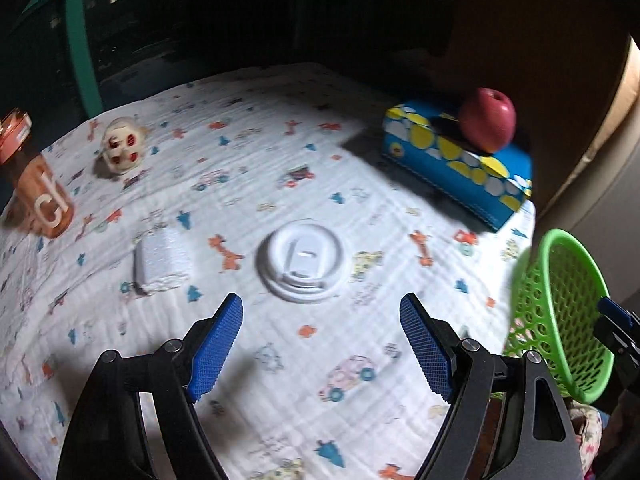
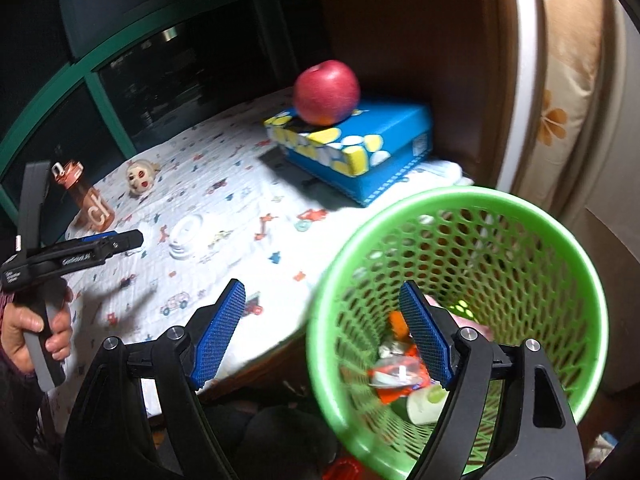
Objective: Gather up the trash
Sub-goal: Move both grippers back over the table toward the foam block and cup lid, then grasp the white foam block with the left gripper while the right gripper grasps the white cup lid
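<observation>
A white plastic cup lid (image 1: 301, 261) lies flat on the patterned cloth, just ahead of my open, empty left gripper (image 1: 322, 344); it also shows in the right wrist view (image 2: 186, 236). A white foam block (image 1: 162, 262) lies left of the lid. The green mesh basket (image 2: 472, 288) hangs beside the table's right edge and holds an orange wrapper (image 2: 400, 376) and a white-green bottle (image 2: 424, 402). My right gripper (image 2: 322, 340) is open, its jaws standing either side of the basket's near rim. The left gripper shows at the left of the right wrist view (image 2: 116, 242).
A blue tissue box (image 1: 460, 164) with a red apple (image 1: 487, 119) on it stands back right. An orange bottle (image 1: 36, 184) and a small doll head (image 1: 122, 148) sit at the left. A dark green shelf frame (image 2: 96, 80) stands behind the table.
</observation>
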Demonstrator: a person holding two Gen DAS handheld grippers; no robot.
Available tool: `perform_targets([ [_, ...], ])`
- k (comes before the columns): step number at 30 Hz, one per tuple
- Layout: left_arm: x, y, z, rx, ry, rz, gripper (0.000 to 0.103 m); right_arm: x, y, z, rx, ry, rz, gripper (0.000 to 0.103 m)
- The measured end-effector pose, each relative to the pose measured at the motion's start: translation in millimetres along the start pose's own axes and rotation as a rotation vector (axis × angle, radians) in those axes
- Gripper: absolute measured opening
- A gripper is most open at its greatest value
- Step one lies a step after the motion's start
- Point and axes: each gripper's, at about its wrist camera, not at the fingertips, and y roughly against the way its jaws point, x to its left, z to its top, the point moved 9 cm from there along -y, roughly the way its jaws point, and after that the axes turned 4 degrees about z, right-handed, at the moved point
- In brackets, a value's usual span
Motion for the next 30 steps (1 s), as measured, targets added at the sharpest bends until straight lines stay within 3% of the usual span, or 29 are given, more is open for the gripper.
perform_targets([
  [6,76,-27,6,0.036,0.099,0.109,0.078,39,-25,7,0.024,0.042,0.05,0.079],
  [10,104,-45,8,0.064,0.133,0.147,0.078,63,-44,10,0.047,0.071,0.075,0.079],
  [26,142,-106,14,0.145,0.211,0.166,0.078,113,-105,20,0.119,0.139,0.129,0.079],
  [30,144,-112,13,0.152,0.212,0.146,0.065,124,-120,20,0.139,0.16,0.142,0.079],
])
